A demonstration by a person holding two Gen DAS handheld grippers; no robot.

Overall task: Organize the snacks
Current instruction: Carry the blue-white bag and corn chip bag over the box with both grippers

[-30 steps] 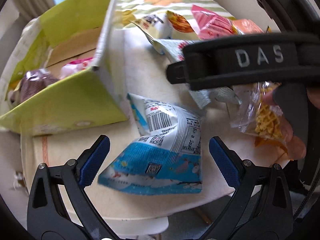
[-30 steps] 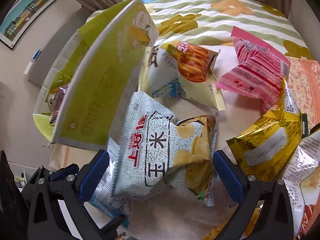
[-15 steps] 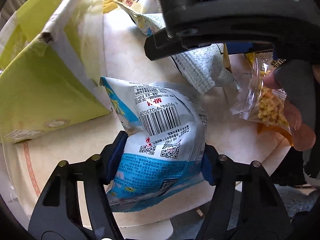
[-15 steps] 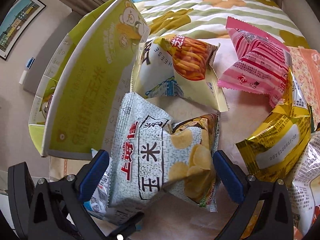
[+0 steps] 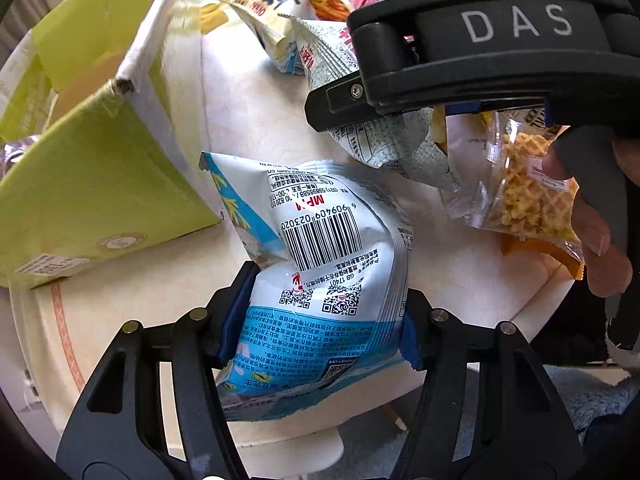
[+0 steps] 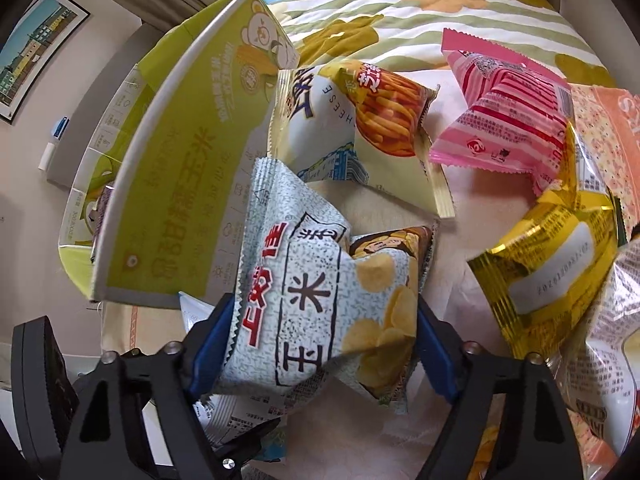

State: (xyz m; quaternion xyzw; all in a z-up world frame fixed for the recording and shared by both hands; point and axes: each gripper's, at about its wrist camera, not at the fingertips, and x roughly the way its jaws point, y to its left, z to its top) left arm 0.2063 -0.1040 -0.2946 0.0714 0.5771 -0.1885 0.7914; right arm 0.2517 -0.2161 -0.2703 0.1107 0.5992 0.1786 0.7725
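While the left gripper (image 5: 316,320) pinches the blue-and-white snack bag (image 5: 320,264), barcode side up, at the near edge of the table (image 5: 248,120), its jaws are closing, the blue pads denting the bag's sides beside the green carton (image 5: 92,200). Puffy and light, it looks best held low across its belly.

Seen from the right wrist, the right gripper (image 6: 324,344) has its jaws closing on the speckled corn-chip bag (image 6: 316,296); slick, crushable film wants a gentle squeeze.
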